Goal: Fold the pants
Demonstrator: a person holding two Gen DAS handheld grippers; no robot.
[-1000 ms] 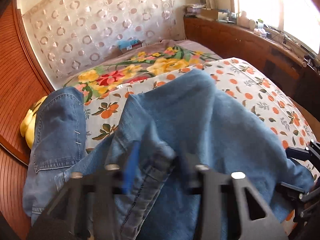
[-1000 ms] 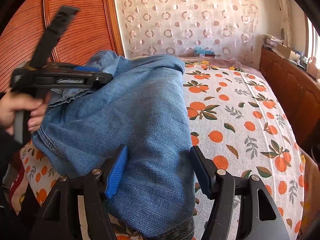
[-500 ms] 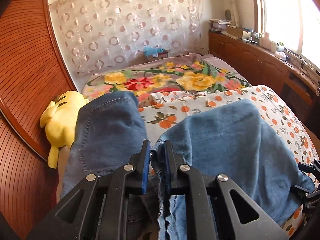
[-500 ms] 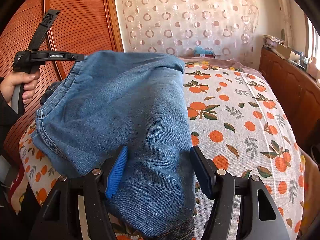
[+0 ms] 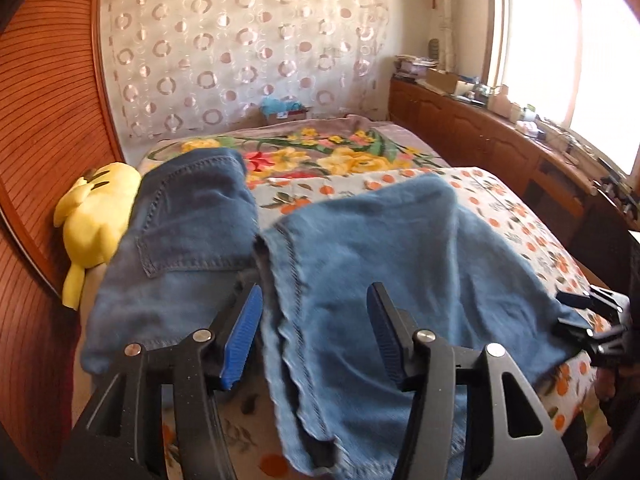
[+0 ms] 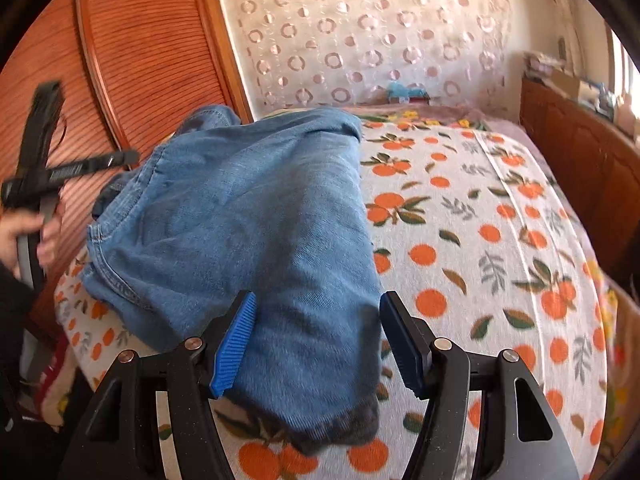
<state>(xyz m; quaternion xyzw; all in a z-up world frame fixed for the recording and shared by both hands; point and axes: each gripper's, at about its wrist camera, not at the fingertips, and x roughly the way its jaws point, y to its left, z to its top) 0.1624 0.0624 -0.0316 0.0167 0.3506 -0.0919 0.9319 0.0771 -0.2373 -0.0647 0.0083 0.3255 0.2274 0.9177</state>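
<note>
The folded blue denim pants [image 5: 400, 264] are released by the just-opened left gripper [image 5: 314, 336], while the right gripper [image 6: 316, 340] is held unclenched astride the near leg.

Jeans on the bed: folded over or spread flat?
Folded over: the jeans lie doubled on the bedspread, leg hem by the right gripper.

Each camera sits just behind its own gripper and looks forward and down, close over the bed [image 5: 500, 200]. Both views share the blue pants [image 5: 400, 260] and the curtain [image 6: 360, 32] far ahead. The right camera also sees the left gripper [image 6: 132, 156] off to its left side.
</note>
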